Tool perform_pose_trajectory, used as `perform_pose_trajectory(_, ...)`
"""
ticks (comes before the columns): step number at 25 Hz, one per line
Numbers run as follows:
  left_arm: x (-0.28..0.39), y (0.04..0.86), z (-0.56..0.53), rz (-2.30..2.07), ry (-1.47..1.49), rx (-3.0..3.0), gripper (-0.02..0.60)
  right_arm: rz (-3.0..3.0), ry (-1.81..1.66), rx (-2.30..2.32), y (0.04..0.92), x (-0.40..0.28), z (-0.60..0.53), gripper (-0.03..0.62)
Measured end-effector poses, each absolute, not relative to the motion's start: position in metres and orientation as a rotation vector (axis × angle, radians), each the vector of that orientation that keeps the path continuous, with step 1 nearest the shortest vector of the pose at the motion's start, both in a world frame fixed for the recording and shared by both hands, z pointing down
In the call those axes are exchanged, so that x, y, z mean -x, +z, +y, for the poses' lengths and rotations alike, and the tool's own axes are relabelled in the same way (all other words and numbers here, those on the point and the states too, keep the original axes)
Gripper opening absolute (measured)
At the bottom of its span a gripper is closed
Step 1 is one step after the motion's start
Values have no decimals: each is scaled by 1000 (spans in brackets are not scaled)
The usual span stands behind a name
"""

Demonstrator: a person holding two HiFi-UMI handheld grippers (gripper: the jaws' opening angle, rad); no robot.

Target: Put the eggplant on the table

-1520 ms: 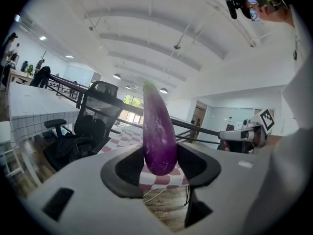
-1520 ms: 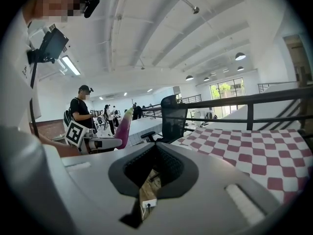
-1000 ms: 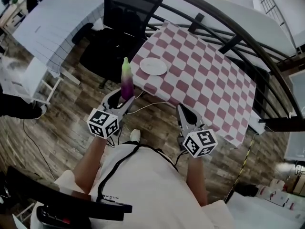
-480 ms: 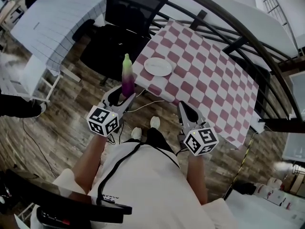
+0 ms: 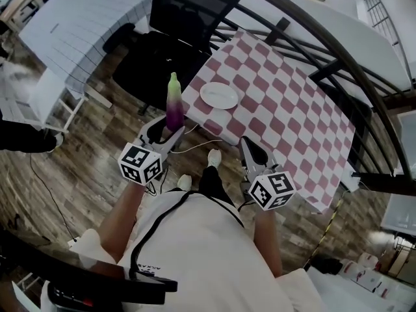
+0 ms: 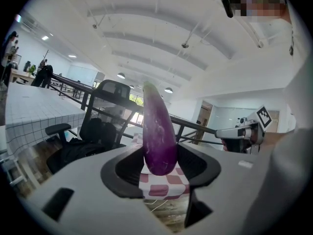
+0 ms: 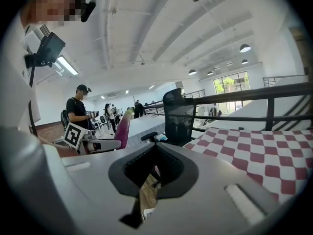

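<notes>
Holding the eggplant [image 5: 173, 106] upright by its purple lower end, the left gripper [image 5: 170, 134] has both jaws pressed against its sides, green tip pointing up. The vegetable hangs over the wooden floor [image 5: 91, 168], just short of the near corner of the table [image 5: 286, 109] and beside a black office chair [image 5: 169, 51]. The right gripper [image 5: 250, 155] is empty, its jaws drawn in to a thin slit. 1 white plate [image 5: 219, 95] sits on the pink checked cloth near that corner. Done well, the placing likely means bringing the eggplant fully over the cloth, clear of the plate and the edge, then tipping it onto its side and lowering it until it rests before the jaws part. Released upright, it would probably topple and roll.
</notes>
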State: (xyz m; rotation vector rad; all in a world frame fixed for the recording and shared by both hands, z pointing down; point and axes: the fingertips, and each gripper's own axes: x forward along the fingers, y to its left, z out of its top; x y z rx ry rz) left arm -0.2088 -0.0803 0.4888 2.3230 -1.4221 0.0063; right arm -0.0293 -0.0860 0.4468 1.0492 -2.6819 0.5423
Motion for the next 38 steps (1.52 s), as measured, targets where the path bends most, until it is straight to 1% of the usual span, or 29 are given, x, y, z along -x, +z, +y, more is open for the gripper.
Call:
perform_pose_trajectory(9, 209, 490, -127, -1487, 25, -2291, 219, -2710, 532, -944, 452, 36, -145, 8)
perform_pose_trajectory(26, 169, 492, -232, -1571, 110, -2205, 219, -2715, 539, -725, 470, 9, -276, 8)
perform_pose_trajectory(38, 146, 513, -270, -1625, 219, -2135, 219, -2700, 540, -543, 502, -11, -328, 8)
